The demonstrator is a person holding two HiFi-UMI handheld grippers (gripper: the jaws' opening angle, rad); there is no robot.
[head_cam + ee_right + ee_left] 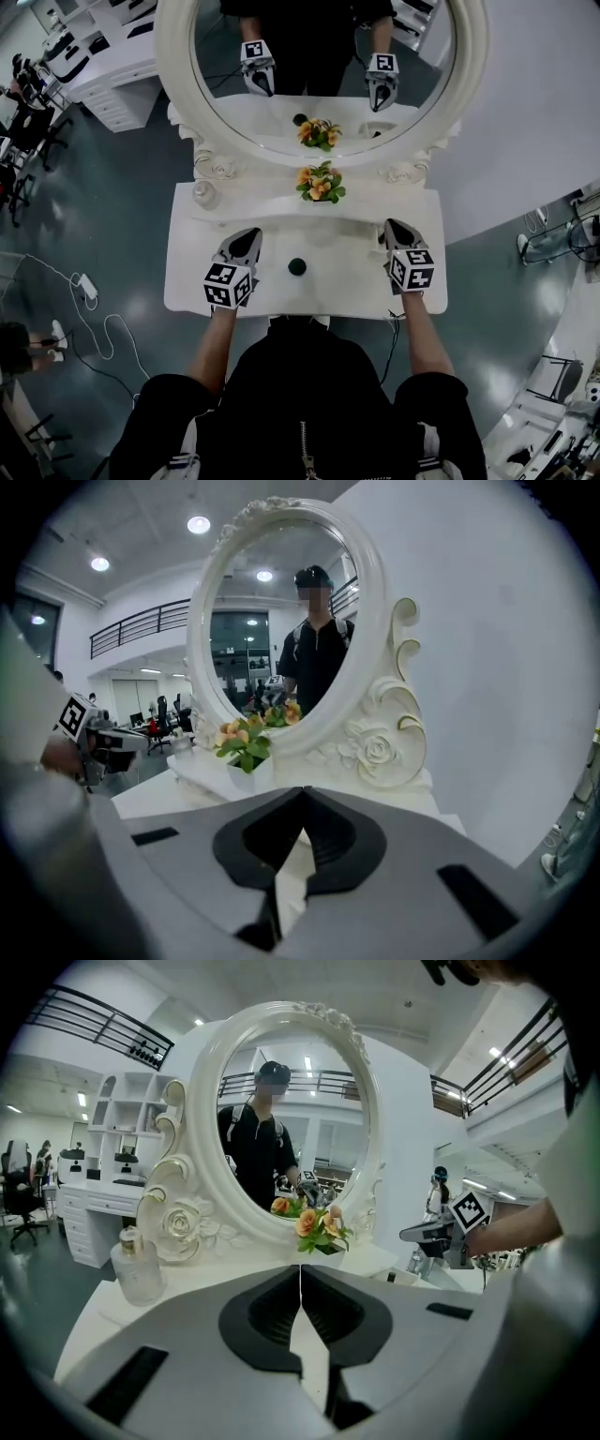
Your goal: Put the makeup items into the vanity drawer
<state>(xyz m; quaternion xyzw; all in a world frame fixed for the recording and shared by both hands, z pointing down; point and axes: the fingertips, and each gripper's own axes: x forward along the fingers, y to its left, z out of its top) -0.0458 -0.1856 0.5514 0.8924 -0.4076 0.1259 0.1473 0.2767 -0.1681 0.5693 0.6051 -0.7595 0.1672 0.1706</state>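
Left gripper (248, 236) and right gripper (394, 228) are both hovering over the desk (356, 286), one toward each side. Each has its jaws pressed together with nothing between them.

Midway between them a small dark round item (297, 266) is sitting on the desk, toward the near edge and apart from both grippers. A clear bottle (138, 1265) is standing upright at the far left, just beside the carved base of the mirror (178, 84). Both look like makeup not yet stowed. The flowers (321, 183) are standing at the far middle.

No drawer is showing in any view. It is probably lying under the near edge, hidden by the desk top.

The job is therefore looking barely begun, and the drawer is needing to come open first, pulled straight toward the person so it is not jamming. For the dark round item, the nearer gripper is needing to spread its jaws, come down from above and pinch across the item's width. The bottle is probably glass and smooth, so it is calling for a low grip on its body, kept upright and clear of the flowers.
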